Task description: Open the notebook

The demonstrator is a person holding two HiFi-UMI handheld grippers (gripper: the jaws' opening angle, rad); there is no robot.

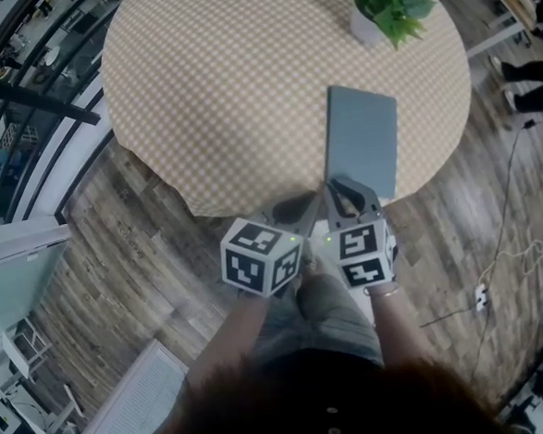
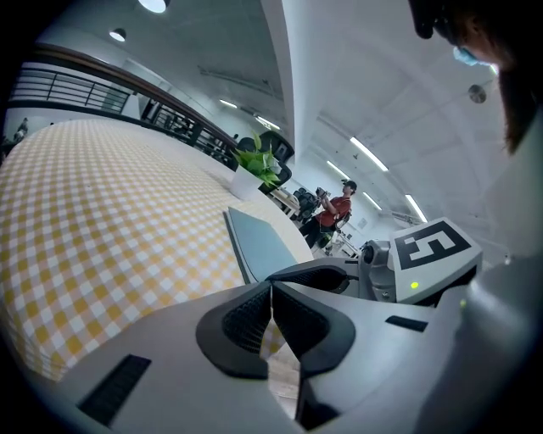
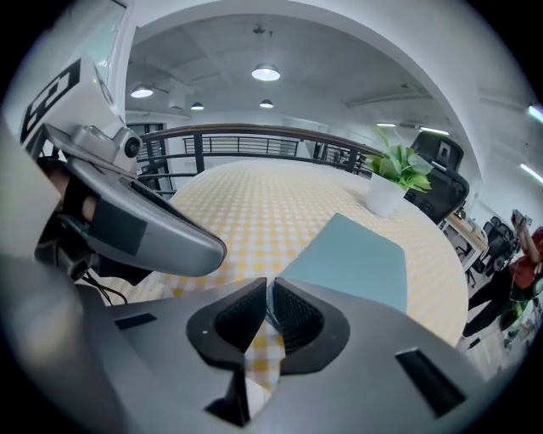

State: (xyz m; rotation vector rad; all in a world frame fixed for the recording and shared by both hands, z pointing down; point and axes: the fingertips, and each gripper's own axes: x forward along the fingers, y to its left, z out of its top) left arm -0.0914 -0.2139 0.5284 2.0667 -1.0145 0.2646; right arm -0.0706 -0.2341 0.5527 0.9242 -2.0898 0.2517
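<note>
1 closed notebook [image 1: 362,140] flat on table [image 1: 226,94], long axis toward potted plant [image 1: 388,4]

head view: above the person, facing steeply down; table [image 1: 226,94] fills the upper frame, left gripper [image 1: 314,208] and right gripper [image 1: 347,186] at lower centre.
left gripper view: low at the table edge, close, along its jaws; right gripper at right.
right gripper view: low, close, along its jaws; left gripper at upper left.
shared: notebook [image 1: 363,140], plant [image 1: 388,4] and table in all three.
</note>
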